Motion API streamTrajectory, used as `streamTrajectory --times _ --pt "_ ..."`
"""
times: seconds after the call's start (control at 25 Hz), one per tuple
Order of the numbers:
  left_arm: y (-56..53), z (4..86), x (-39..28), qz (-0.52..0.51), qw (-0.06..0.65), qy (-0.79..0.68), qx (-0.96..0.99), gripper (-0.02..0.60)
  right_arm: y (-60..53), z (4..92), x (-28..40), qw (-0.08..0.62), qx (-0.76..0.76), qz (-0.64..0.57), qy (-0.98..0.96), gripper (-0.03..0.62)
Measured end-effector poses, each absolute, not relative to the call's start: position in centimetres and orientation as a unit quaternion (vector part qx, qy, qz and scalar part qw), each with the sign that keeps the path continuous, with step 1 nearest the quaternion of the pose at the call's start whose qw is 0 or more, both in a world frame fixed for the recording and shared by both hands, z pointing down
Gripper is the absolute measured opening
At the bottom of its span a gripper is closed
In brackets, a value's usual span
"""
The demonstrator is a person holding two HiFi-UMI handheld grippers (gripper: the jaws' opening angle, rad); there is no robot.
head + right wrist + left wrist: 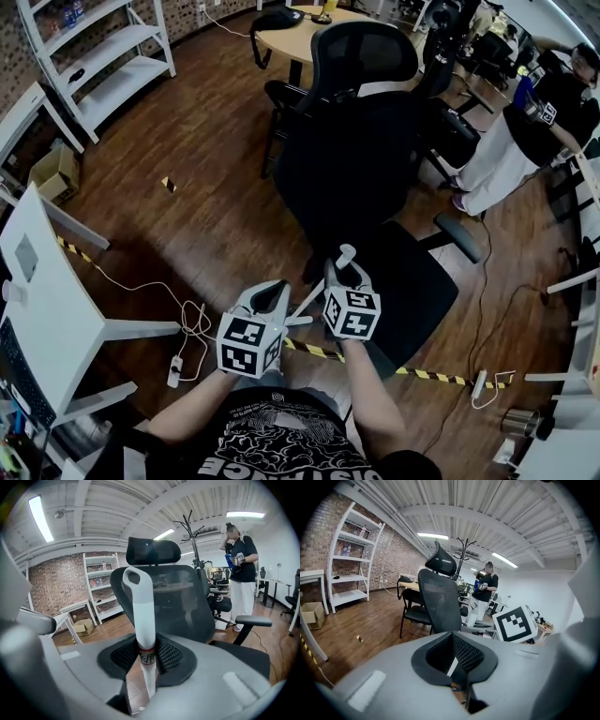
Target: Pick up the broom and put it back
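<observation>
Right gripper view shows the broom [140, 616] with its white handle standing nearly upright between the jaws of the right gripper [146, 654]. The pads are clamped on the handle just above a printed band. In the head view the handle slants up in front of the person, and its looped end sits in front of the chair [361, 159]. The broom's head is out of sight.

The left gripper [453, 660] has its jaws close together with a thin pale strip [452, 666] in the slit. It cannot be told whether they press on that strip.

The pick-up looks done, so putting the broom back remains. No view shows a place for the broom. The next move likely calls for a firm hold while swinging the long shaft clear of the chair, which stands just ahead.

Beneath is a dark wood floor [206, 216] crossed by striped tape [431, 375] and a white cable [141, 286], both of which could catch the broom or a foot. Further off are a white desk [47, 309], a box [56, 173], a shelf [103, 66] against a brick wall, a round table [291, 33] and a standing person [525, 141].
</observation>
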State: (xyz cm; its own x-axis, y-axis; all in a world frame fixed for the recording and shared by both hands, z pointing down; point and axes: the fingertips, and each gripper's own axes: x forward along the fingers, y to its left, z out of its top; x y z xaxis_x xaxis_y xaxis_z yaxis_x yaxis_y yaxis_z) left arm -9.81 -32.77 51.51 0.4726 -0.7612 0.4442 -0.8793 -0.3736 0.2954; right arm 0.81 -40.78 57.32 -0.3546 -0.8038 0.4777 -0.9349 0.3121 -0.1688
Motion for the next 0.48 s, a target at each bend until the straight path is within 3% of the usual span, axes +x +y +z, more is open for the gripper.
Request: streamTrajectory --times 0.48 --pt "-29.1 49.5 -8.3 0.102 0.224 -0.516 0.821 0.005 -33.0 51.9 -0.4 0.125 0.506 0.172 -0.836 0.097"
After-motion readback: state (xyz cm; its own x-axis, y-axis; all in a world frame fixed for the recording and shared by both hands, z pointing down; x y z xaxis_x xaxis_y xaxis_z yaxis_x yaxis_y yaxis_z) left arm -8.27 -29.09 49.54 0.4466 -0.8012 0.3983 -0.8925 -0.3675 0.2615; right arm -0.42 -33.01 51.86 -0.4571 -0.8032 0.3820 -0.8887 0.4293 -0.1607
